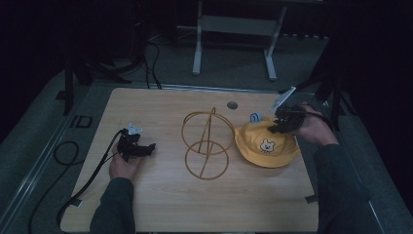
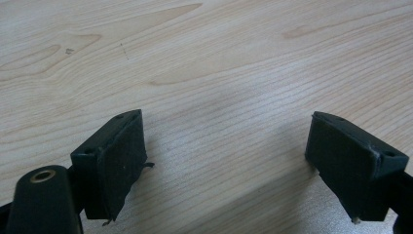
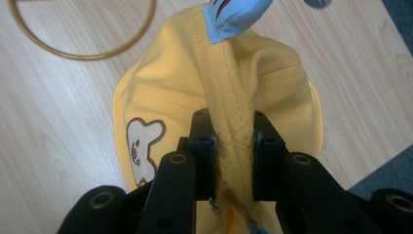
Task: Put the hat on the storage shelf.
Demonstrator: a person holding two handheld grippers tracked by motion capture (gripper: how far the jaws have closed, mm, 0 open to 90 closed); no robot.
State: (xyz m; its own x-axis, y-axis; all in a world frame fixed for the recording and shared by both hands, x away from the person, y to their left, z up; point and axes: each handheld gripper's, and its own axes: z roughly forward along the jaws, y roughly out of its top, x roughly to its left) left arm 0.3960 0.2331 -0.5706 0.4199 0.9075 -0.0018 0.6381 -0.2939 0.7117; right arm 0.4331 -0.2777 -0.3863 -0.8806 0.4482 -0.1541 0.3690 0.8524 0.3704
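Left gripper (image 1: 146,148): matte black jaws spread wide over bare pale wood-grain table (image 1: 160,204), gripping nothing. Centre: thin golden wire stand (image 1: 207,144), two hoops on a slanted rod, rests well apart from both grippers. Right: soft yellow cotton hat (image 1: 265,145), stitched seams, bear patch, blue ear, sits on the table's right side; right gripper (image 3: 233,151) pinches a fold of its crown.

No words, numbers or brand names can be read anywhere. The only sign is a stitched cartoon bear face (image 1: 266,145) on the front of the yellow hat (image 1: 272,156); it carries no lettering. The wooden surface (image 1: 160,195) bears no label.
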